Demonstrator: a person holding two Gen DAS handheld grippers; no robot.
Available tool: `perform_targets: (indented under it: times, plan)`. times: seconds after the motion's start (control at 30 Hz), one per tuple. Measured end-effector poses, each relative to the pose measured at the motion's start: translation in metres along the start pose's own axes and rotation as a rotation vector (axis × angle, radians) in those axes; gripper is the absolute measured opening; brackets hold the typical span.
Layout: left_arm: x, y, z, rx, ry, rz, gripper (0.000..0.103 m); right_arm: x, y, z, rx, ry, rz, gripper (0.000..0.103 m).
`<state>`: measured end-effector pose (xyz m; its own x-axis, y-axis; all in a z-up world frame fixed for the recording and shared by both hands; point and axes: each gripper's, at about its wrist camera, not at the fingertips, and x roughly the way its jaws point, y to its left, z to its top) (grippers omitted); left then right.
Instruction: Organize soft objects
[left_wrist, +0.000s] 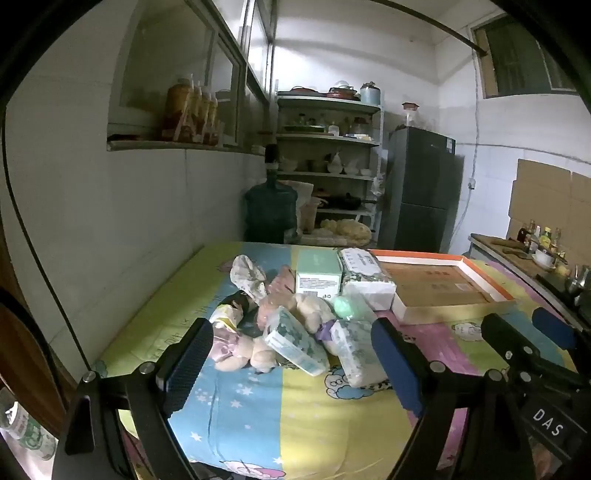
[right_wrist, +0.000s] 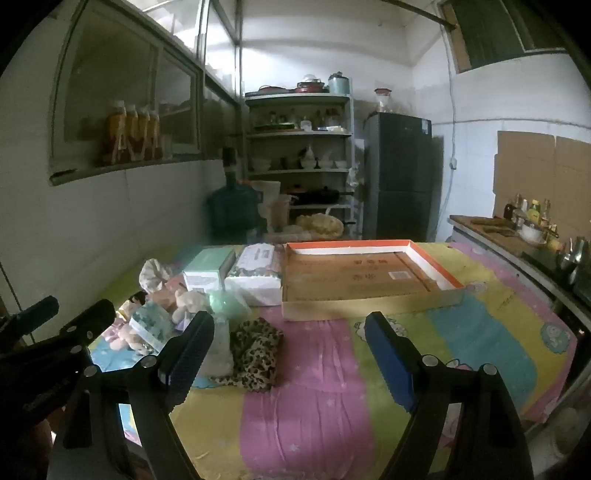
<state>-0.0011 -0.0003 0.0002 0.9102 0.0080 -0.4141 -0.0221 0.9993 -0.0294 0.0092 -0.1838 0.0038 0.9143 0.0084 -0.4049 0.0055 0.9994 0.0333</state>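
Note:
A heap of soft things lies on the striped cartoon bedsheet (left_wrist: 280, 413): a pale plush toy (left_wrist: 243, 356), a green-patterned tissue pack (left_wrist: 295, 341), a clear wrapped pack (left_wrist: 356, 354), a floral cloth pouch (left_wrist: 247, 275) and a green ball in plastic (left_wrist: 345, 306). A leopard-print cloth (right_wrist: 255, 354) lies beside the heap. Behind stand a mint box (left_wrist: 318, 273) and a white tissue pack (left_wrist: 364, 275). An orange-rimmed cardboard tray (right_wrist: 364, 277) sits empty. My left gripper (left_wrist: 291, 363) hangs open just short of the heap. My right gripper (right_wrist: 290, 354) is open over the pink stripe, holding nothing.
A tiled wall (left_wrist: 110, 206) borders the bed on the left. Beyond the bed stand a water jug (left_wrist: 269, 210), a shelf rack (left_wrist: 328, 162) with dishes and a dark fridge (left_wrist: 421, 192). A counter (right_wrist: 509, 236) with bottles and a bowl runs along the right.

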Motion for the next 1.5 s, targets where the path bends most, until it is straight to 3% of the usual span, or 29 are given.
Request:
perform_targets:
  times: [0.23,0.4,1.5]
  plan:
    - [-0.011,0.006,-0.010,-0.014,-0.011,0.012,0.084,-0.001,0.000,-0.001,0.001,-0.001,0.008,0.085]
    - [0.005,-0.002,-0.005,0.008,0.035,0.015,0.081,-0.007,0.002,0.004,-0.004,0.003,0.011,0.085]
    - [0.006,-0.001,-0.005,0.006,0.033,0.025,0.081,-0.001,0.008,-0.006,-0.011,0.013,0.041,0.085]
